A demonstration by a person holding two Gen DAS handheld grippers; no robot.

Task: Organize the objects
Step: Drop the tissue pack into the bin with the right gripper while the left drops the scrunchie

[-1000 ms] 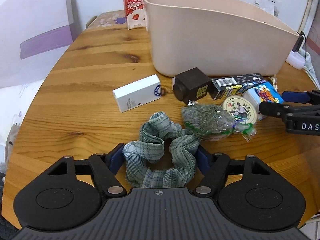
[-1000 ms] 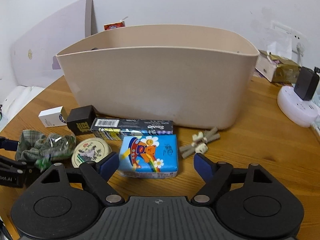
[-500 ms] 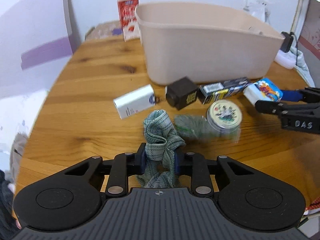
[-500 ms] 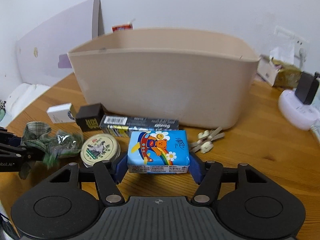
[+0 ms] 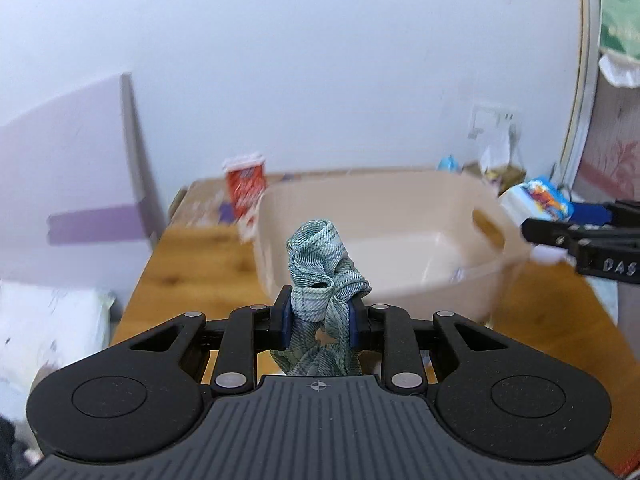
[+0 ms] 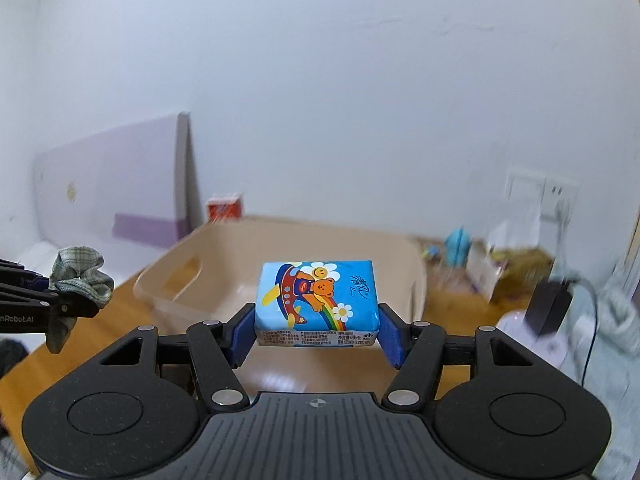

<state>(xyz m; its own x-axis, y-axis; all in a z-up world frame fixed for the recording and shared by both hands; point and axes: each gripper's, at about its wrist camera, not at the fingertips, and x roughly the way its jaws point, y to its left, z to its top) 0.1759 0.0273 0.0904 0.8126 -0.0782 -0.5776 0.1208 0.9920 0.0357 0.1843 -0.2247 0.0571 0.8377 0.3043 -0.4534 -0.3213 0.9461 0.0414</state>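
The tabletop (image 5: 192, 264) carries a beige bin (image 5: 400, 280), open and nearly bare inside, and both loads hang raised at its near side. The right gripper (image 6: 316, 326) has its jaws clamped on the flanks of a blue tissue pack (image 6: 316, 300), held level over the near rim. The left gripper (image 5: 319, 318) has its jaws pinched on a green scrunchie (image 5: 320, 268), slack loops drooping below. To drop well, I'd carry each past the rim, lower well inside, keep the two grippers apart, and only then open, so the scrunchie doesn't snag.
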